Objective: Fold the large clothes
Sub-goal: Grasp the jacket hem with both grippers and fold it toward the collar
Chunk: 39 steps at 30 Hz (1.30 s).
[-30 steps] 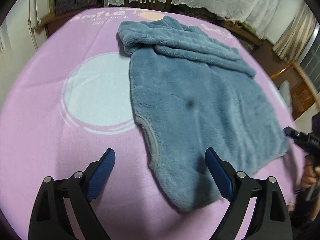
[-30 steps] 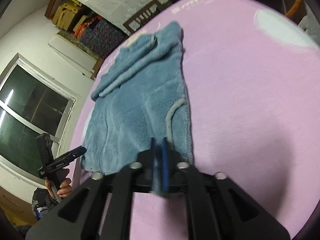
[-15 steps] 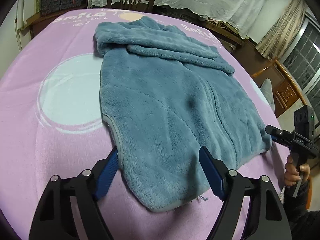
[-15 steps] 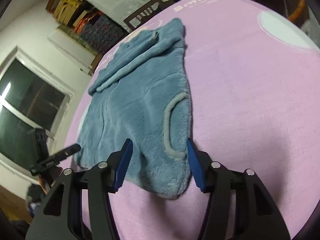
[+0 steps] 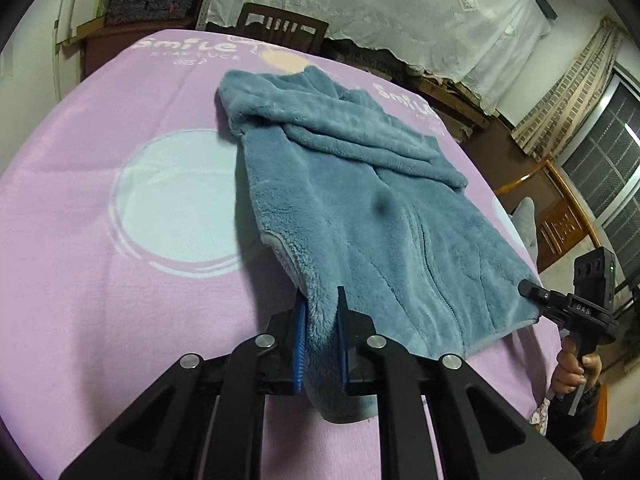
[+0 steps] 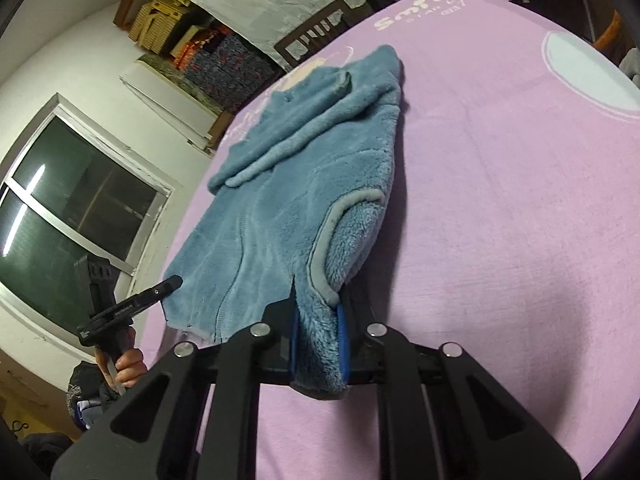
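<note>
A: Pink blanket [image 5: 100, 280] covers the work surface, left wrist view. Item one?

B: Blue fleece garment [image 5: 360, 200], centre of frame, lying mostly flat with a sleeve folded across its top. Left gripper [image 5: 319, 344], bottom centre: pads pressed together, pinching a near corner of the fleece.

A: Other entries?

B: Second hand-held gripper at right edge, its tip touching the garment's far right corner; whether it pinches there, I cannot tell. Wooden chair [image 5: 280, 28] at top, lace cloth behind it.

A: Writing?

B: "Smile" in white on the blanket, upper left; smaller lines under it illegible.

A: Right wrist view.

B: Right gripper [image 6: 319, 344], bottom centre: pads closed on the fleece edge just below the grey-trimmed armhole [image 6: 320, 256]. Window [image 6: 60, 220] at left. Blanket lettering at top right, cut off: "Smil".

A: Handling advice?

B: Judgement only: lift both pinched points together and level, carry them toward the top of the frame, keep the thick pile taut so the fold lands straight, not bunched.
</note>
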Each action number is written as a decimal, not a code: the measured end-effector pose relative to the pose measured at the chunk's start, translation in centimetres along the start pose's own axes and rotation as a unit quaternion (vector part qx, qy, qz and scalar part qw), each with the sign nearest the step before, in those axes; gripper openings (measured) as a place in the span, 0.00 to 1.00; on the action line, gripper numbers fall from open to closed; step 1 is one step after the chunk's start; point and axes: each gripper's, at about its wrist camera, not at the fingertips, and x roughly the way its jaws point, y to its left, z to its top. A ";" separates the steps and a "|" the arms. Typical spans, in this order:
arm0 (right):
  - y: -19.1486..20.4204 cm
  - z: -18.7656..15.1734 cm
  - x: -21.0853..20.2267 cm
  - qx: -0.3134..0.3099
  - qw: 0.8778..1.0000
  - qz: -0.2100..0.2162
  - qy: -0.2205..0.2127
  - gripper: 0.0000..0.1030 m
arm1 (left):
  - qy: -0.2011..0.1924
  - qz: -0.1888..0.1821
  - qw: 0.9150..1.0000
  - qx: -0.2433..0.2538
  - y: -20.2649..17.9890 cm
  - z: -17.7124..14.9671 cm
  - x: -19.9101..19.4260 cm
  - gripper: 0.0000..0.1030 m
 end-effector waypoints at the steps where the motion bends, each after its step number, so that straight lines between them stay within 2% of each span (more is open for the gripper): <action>1: 0.0 0.0 -0.1 0.005 1.000 0.007 -0.002 0.13 | -0.002 -0.003 1.000 -0.002 0.0 0.0 -0.2 0.12; 6: -0.6 1.0 -0.7 0.031 0.999 0.040 -0.003 0.13 | -0.016 -0.007 1.000 -0.002 0.0 1.6 -1.3 0.12; 11: 0.4 3.5 -1.1 0.037 0.997 0.069 -0.011 0.13 | -0.045 -0.003 0.999 0.014 -0.7 4.8 -2.7 0.12; 17: 2.4 8.1 -0.7 0.013 0.997 0.074 -0.025 0.13 | -0.065 0.009 0.997 0.035 -1.9 9.3 -3.0 0.12; 22: 3.4 13.5 1.2 0.008 0.997 0.070 -0.032 0.13 | -0.074 0.019 0.996 0.042 -2.2 13.5 -2.0 0.12; 27: 3.4 19.4 4.2 0.013 0.997 0.060 -0.035 0.13 | -0.069 0.031 0.997 0.030 -1.4 18.2 0.7 0.12; 30: 2.4 22.7 6.4 0.027 0.998 0.046 -0.038 0.13 | -0.058 0.048 0.997 0.018 -0.3 20.9 3.4 0.12; 33: 0.2 25.3 9.0 0.055 0.997 0.043 -0.036 0.13 | -0.037 0.049 0.998 -0.004 1.7 23.2 6.8 0.12; 36: -2.5 26.8 12.0 0.089 0.995 0.041 -0.026 0.13 | -0.012 0.054 0.998 -0.027 4.0 24.6 10.8 0.12; 39: -5.0 26.8 14.7 0.115 0.993 0.034 -0.010 0.13 | 0.008 0.056 0.997 -0.048 5.9 24.6 14.0 0.13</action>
